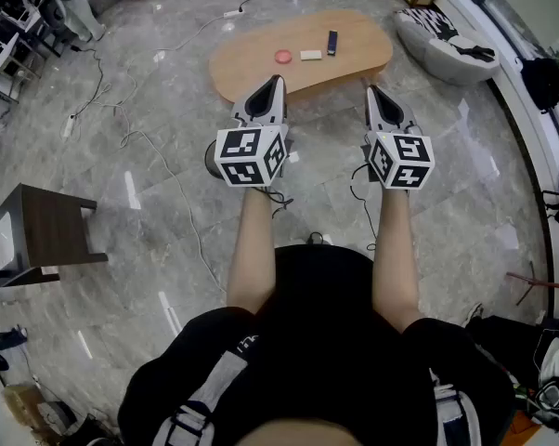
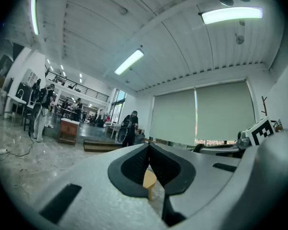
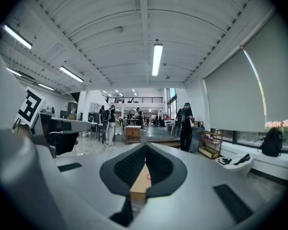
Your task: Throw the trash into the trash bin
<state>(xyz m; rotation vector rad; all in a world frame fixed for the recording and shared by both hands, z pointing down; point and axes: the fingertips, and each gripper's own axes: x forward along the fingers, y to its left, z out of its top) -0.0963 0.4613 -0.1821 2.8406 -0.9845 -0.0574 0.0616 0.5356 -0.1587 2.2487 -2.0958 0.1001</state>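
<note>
On the oval wooden table point(image 1: 354, 59) ahead lie a pink round piece point(image 1: 284, 56), a white piece point(image 1: 311, 55) and a dark blue upright item point(image 1: 331, 42). My left gripper point(image 1: 277, 82) is held level just short of the table's near edge, its jaws shut with nothing between them. My right gripper point(image 1: 371, 90) is level beside it, also shut and empty. In the left gripper view the jaws point(image 2: 149, 145) meet at the tip, with a strip of the table point(image 2: 149, 181) showing below. The right gripper view shows the shut jaws point(image 3: 146, 145) and the table point(image 3: 139, 183).
A dark round object point(image 1: 210, 160) on the floor is partly hidden behind the left gripper's cube. A dark side table point(image 1: 43, 230) stands at the left and a striped beanbag point(image 1: 437, 35) at the far right. Cables point(image 1: 159, 170) trail over the marble floor. People stand far off.
</note>
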